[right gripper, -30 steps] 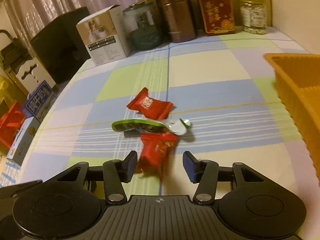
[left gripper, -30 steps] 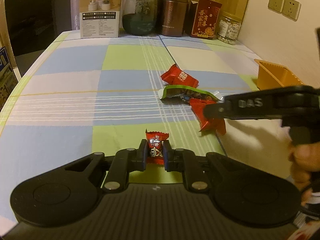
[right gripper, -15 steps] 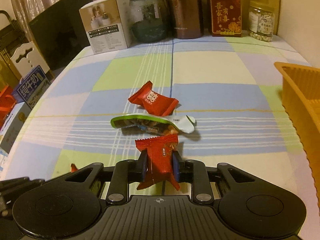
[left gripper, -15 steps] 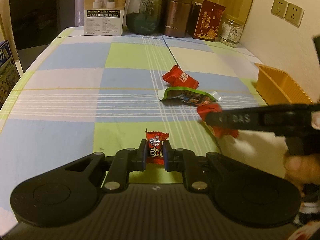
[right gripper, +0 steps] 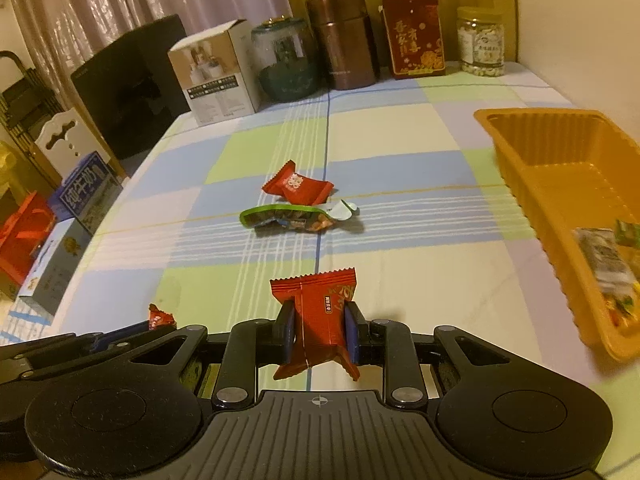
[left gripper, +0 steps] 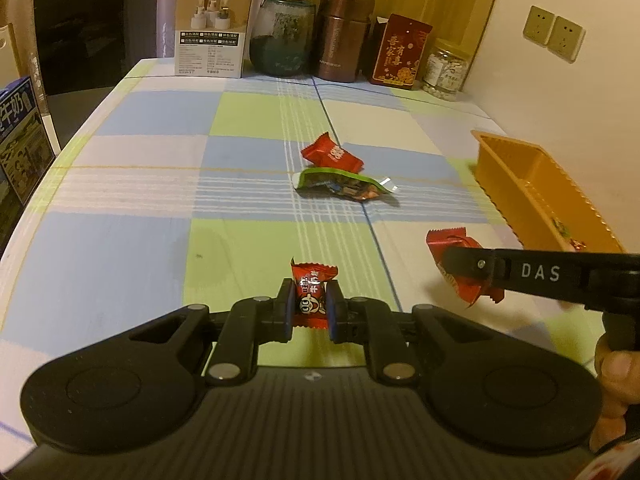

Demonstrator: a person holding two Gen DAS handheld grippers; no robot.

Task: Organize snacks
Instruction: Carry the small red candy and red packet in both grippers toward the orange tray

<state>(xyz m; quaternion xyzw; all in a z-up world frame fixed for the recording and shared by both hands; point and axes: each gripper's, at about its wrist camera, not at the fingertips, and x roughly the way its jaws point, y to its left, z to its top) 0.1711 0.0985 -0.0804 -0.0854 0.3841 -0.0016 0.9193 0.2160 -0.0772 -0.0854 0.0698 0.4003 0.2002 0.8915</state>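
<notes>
The left gripper (left gripper: 308,304) pinches a small red candy (left gripper: 312,292) near the table (left gripper: 120,240) edge, while the right gripper (right gripper: 319,330) pinches a larger red packet (right gripper: 318,320) left of the orange tray (right gripper: 520,148), and two snacks lie farther off at mid-table.

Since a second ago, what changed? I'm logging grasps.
The right tongs closed on the red snack packet and carried it toward the orange tray. The left tongs kept gripping the small red candy; the other two snacks stayed put.
</notes>
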